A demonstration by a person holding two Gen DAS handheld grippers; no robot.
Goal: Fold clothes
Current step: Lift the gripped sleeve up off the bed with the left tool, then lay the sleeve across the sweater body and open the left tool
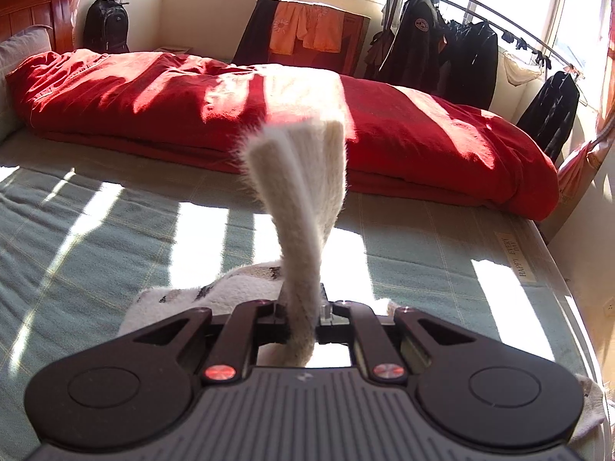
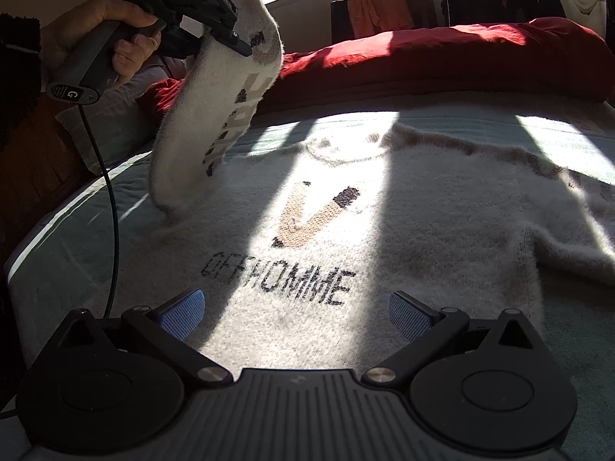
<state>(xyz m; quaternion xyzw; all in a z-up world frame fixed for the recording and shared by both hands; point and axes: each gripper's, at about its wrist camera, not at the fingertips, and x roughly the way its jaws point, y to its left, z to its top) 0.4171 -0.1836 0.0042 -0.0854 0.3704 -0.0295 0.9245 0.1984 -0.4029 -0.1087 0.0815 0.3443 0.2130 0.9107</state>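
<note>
A cream fuzzy sweater (image 2: 423, 211) with dark "OFFHOMME" lettering lies face up on the bed. Its left sleeve (image 2: 215, 107) is lifted off the bed, and my left gripper (image 2: 226, 34), held by a hand (image 2: 96, 27), is shut on the cuff end. In the left wrist view the sleeve (image 1: 296, 176) runs up out of my left gripper (image 1: 300, 307), with part of the sweater body (image 1: 215, 292) below it. My right gripper (image 2: 296, 311) hovers open over the sweater's lower front. Nothing lies between its blue pads (image 2: 182, 313).
A red duvet (image 1: 384, 134) is bunched along the far side of the green checked sheet (image 1: 96, 230). Dark jackets hang on a rack (image 1: 472, 53) by the windows. A backpack (image 1: 105, 25) stands in the corner. The left gripper's cable (image 2: 111, 211) dangles at the bed's left edge.
</note>
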